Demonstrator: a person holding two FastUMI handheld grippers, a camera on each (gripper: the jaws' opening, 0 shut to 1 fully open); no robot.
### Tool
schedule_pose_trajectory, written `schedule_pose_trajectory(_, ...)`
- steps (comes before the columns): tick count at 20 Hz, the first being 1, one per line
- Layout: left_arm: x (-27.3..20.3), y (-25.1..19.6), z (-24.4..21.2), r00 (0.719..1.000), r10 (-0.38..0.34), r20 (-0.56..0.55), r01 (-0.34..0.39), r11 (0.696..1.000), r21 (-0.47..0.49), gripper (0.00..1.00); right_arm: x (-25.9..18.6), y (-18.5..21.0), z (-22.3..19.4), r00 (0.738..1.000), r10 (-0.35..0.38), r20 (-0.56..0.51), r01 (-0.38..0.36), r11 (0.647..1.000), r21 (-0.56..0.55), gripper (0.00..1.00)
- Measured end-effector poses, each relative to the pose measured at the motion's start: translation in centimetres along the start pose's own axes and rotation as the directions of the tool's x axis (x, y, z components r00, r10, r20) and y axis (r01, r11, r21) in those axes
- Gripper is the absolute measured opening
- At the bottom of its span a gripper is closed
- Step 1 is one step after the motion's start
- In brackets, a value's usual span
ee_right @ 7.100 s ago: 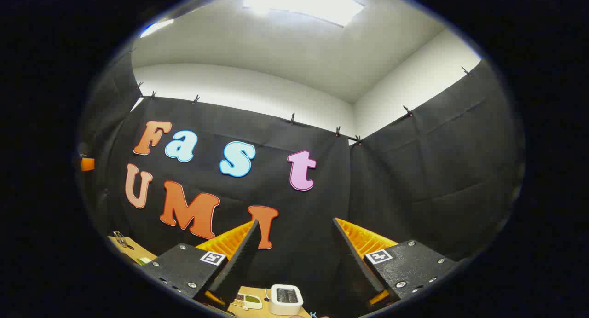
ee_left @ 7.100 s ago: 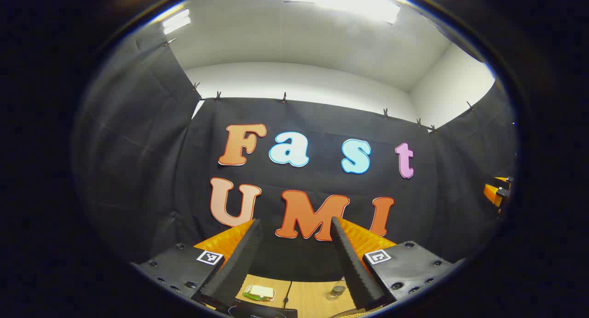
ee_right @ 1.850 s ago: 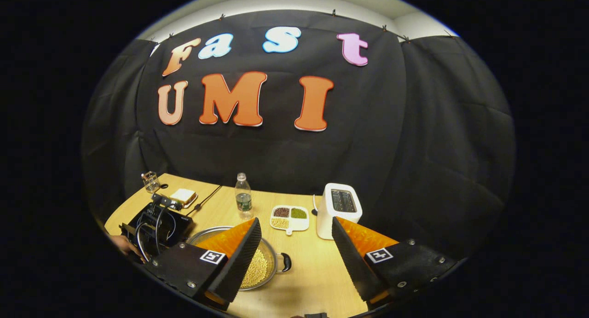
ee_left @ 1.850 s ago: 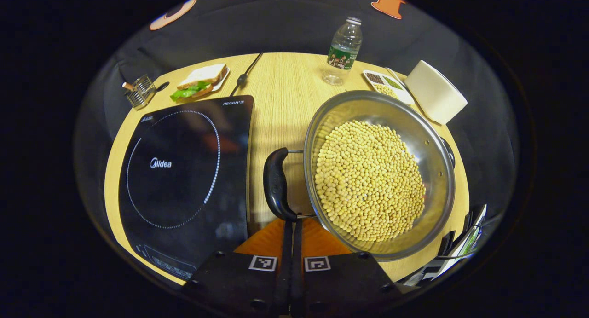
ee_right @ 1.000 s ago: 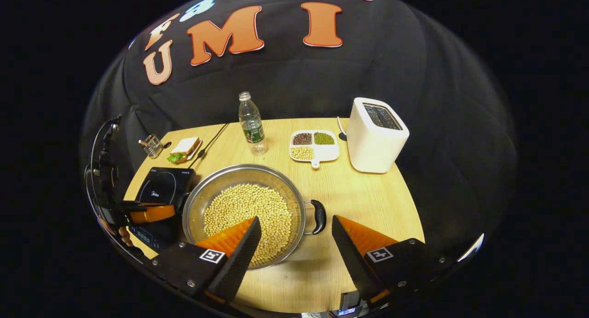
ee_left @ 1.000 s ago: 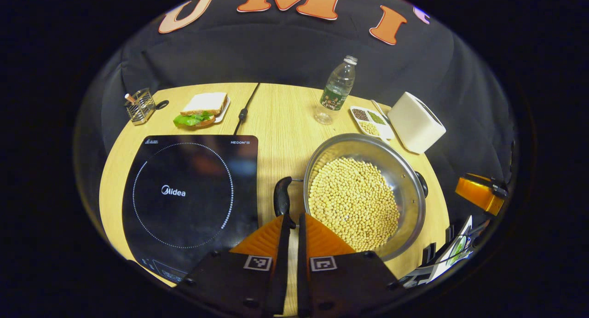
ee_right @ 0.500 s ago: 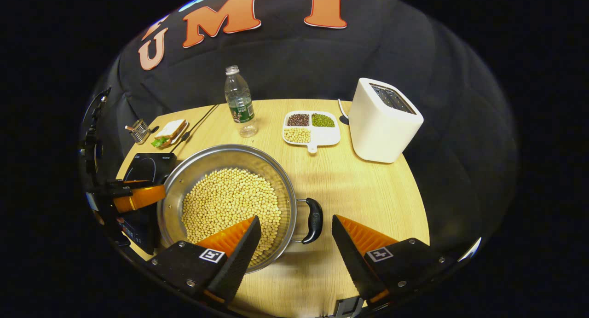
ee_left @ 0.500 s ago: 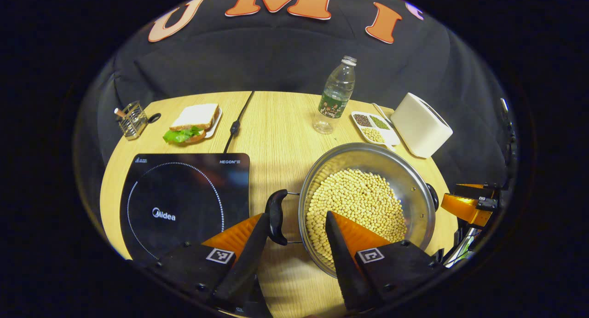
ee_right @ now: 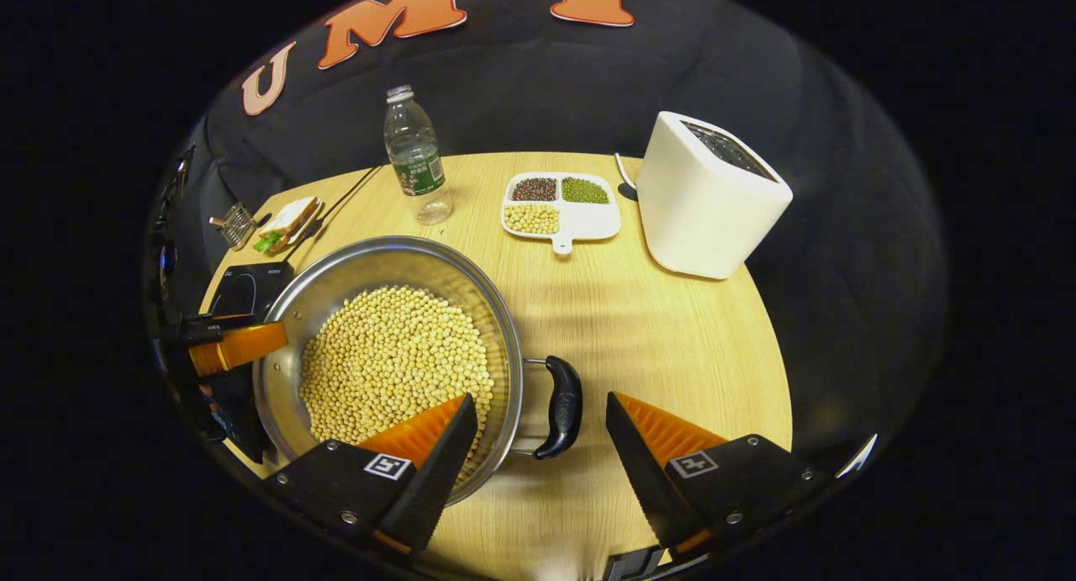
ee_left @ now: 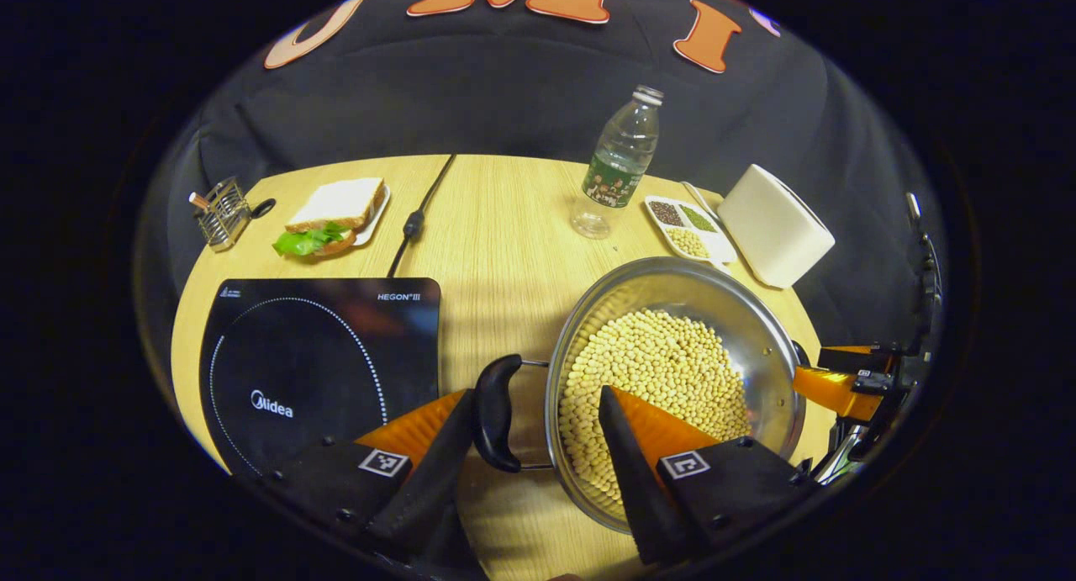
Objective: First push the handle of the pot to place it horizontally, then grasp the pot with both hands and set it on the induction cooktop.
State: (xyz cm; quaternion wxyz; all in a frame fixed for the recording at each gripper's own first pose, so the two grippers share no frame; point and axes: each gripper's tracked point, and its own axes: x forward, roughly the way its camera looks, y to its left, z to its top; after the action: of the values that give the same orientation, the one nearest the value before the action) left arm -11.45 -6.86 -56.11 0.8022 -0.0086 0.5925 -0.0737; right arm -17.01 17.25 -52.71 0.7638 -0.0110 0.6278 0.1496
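The desk (ee_left: 504, 228) carries my induction cooktop (ee_left: 319, 354) on the left and the pot (ee_right: 336, 278) of beans well right of it, not on the cooktop. My left claw (ee_left: 538, 421) is spread, its fingers straddling the pot's left handle (ee_left: 494, 413). My right claw (ee_right: 542, 425) is spread, straddling the right handle (ee_right: 561, 406). Neither handle is pinched.

Bare wooden surface (ee_left: 504, 228) is left between the flat black induction cooktop (ee_left: 319, 354) and the steel bean-filled pot (ee_left: 672, 379); nothing stands between them.
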Motion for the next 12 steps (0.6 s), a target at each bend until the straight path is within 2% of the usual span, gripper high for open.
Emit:
schedule_pose_trajectory(5, 1.2, -0.1, -0.1, 1.000, -0.004, -0.002, 0.004, 1.000, -0.004, 0.94, 1.1, 0.0, -0.3, 1.000, -0.025, -0.015, 0.025, 1.000, -0.005, 0.96)
schedule_pose_trajectory(8, 2.2, -0.1, -0.3, 1.000, -0.002, 0.001, 0.003, 0.999, -0.048, 0.96, 1.9, 0.1, -0.6, 0.999, -0.046, -0.024, 0.046, 0.999, -0.001, 0.93)
schedule_pose_trajectory(9, 2.4, 0.0, -0.5, 1.000, 0.004, 0.002, -0.003, 0.998, -0.062, 0.92, 2.2, -0.2, -0.7, 0.998, -0.055, -0.024, 0.055, 0.998, -0.002, 0.93)
schedule_pose_trajectory(11, 2.8, 0.3, -0.7, 1.000, 0.016, 0.002, -0.016, 0.996, -0.087, 0.92, 2.9, -0.7, -0.9, 0.996, -0.081, -0.026, 0.081, 0.997, 0.002, 0.91)
schedule_pose_trajectory(12, 2.9, 0.5, -0.4, 0.999, 0.029, 0.017, -0.027, 0.995, -0.092, 0.85, 3.1, -0.6, -1.0, 0.996, -0.078, -0.030, 0.079, 0.997, 0.014, 0.89)
